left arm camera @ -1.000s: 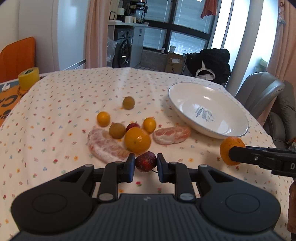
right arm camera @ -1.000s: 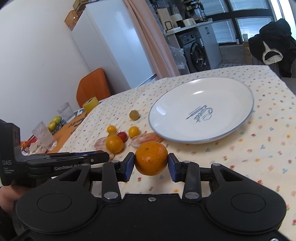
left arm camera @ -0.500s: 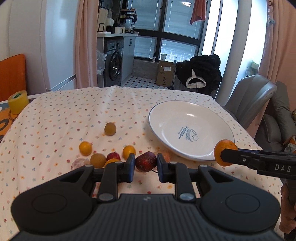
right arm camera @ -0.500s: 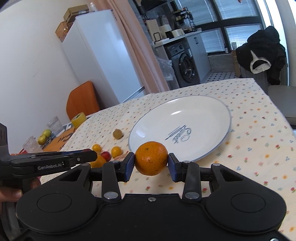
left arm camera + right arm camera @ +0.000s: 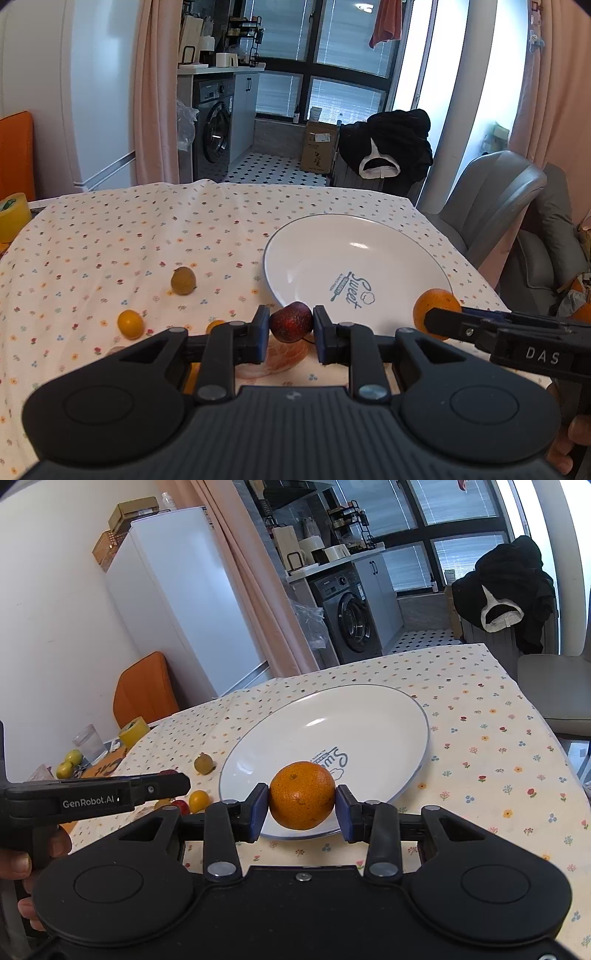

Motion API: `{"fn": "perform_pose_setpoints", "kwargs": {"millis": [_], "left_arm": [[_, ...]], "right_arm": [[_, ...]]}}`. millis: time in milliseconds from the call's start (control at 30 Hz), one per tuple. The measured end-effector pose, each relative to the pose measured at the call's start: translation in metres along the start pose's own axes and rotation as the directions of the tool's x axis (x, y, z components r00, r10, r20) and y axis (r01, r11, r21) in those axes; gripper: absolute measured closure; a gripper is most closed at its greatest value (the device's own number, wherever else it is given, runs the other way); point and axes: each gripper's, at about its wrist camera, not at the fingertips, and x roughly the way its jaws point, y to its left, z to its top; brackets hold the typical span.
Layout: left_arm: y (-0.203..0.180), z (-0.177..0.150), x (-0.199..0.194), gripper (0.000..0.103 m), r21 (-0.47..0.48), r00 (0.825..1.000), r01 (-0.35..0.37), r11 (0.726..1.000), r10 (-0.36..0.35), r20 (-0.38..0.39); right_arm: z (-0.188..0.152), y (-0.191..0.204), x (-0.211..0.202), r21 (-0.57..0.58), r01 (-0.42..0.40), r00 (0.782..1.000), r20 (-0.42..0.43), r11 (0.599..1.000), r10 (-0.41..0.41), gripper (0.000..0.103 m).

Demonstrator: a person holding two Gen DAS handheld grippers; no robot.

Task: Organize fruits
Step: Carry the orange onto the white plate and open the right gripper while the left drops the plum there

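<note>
Two fruits ride over the plate (image 5: 413,716) at frame centre. My right hand-held gripper (image 5: 302,800) is clamped on the orange (image 5: 302,799), my left hand-held gripper (image 5: 291,322) on the red fruit (image 5: 291,321). I'd lower both low over the plate before letting go, so neither rolls off.

You can read 3 markings. In the left wrist view, the white plate (image 5: 388,243) at centre right carries the word "Sweet" in dark script on its floor. At the lower right of that frame, the right gripper (image 5: 436,317) body shows "DAS" in white capitals. In the right wrist view, at middle left, the left gripper (image 5: 177,781) arm reads "GenRobot.AI".
</note>
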Motion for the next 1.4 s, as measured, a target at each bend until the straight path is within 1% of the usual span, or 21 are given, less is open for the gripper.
{"fn": "perform_pose_setpoints", "kwargs": {"millis": [200, 433, 733, 900, 967, 1067, 1167, 1200, 1233, 1333, 1367, 1400], "left_arm": [[-0.007, 0.005, 0.016, 0.080, 0.005, 1.000, 0.003, 1.000, -0.003, -0.011], [-0.017, 0.008, 0.031, 0.080, 0.019, 0.999, 0.026, 0.999, -0.025, -0.020], [-0.026, 0.002, 0.048, 0.080, 0.028, 0.997, 0.039, 0.999, -0.037, -0.061], [-0.026, 0.000, 0.049, 0.080, 0.045, 0.998, 0.026, 0.999, -0.023, -0.061], [-0.024, -0.001, 0.045, 0.079, 0.043, 0.998, 0.029, 0.999, -0.027, -0.054], [-0.021, 0.000, 0.035, 0.078, 0.037, 0.999, 0.015, 0.999, -0.014, -0.038], [-0.015, 0.000, 0.023, 0.076, 0.026, 1.000, 0.005, 1.000, -0.004, -0.022], [-0.013, 0.000, 0.019, 0.075, 0.021, 1.000, 0.004, 1.000, -0.003, -0.020], [-0.011, 0.000, 0.014, 0.075, 0.015, 1.000, 0.002, 1.000, -0.002, -0.018], [-0.003, -0.003, 0.002, 0.061, -0.006, 1.000, -0.019, 1.000, 0.019, -0.005], [0.000, -0.004, -0.003, 0.053, -0.013, 1.000, -0.030, 0.999, 0.030, 0.003], [0.002, -0.006, -0.007, 0.047, -0.017, 0.999, -0.038, 0.999, 0.038, 0.011]], "right_arm": [[-0.001, -0.004, 0.009, 0.006, 0.000, 1.000, -0.008, 1.000, 0.000, 0.066], [0.000, -0.006, 0.015, -0.002, 0.009, 1.000, -0.011, 1.000, -0.009, 0.066], [-0.002, -0.007, 0.021, -0.025, 0.033, 0.999, -0.014, 0.999, -0.033, 0.065], [-0.002, -0.003, 0.023, -0.043, 0.042, 0.999, -0.018, 0.998, -0.043, 0.065], [-0.002, -0.002, 0.023, -0.044, 0.044, 0.999, -0.017, 0.998, -0.045, 0.065], [-0.002, -0.002, 0.023, -0.040, 0.049, 0.999, -0.015, 0.998, -0.050, 0.065], [-0.002, 0.000, 0.022, -0.032, 0.053, 0.999, -0.009, 0.998, -0.053, 0.061], [-0.002, 0.000, 0.020, -0.030, 0.053, 0.999, 0.000, 0.998, -0.053, 0.061], [-0.002, 0.002, 0.019, -0.030, 0.050, 0.999, 0.005, 0.998, -0.050, 0.061], [-0.002, 0.005, 0.013, -0.027, 0.042, 0.999, 0.016, 0.999, -0.041, 0.058], [-0.003, 0.007, 0.011, -0.028, 0.041, 0.999, 0.022, 0.999, -0.041, 0.054], [-0.004, 0.008, 0.008, -0.029, 0.042, 0.999, 0.028, 0.999, -0.041, 0.048]]}}
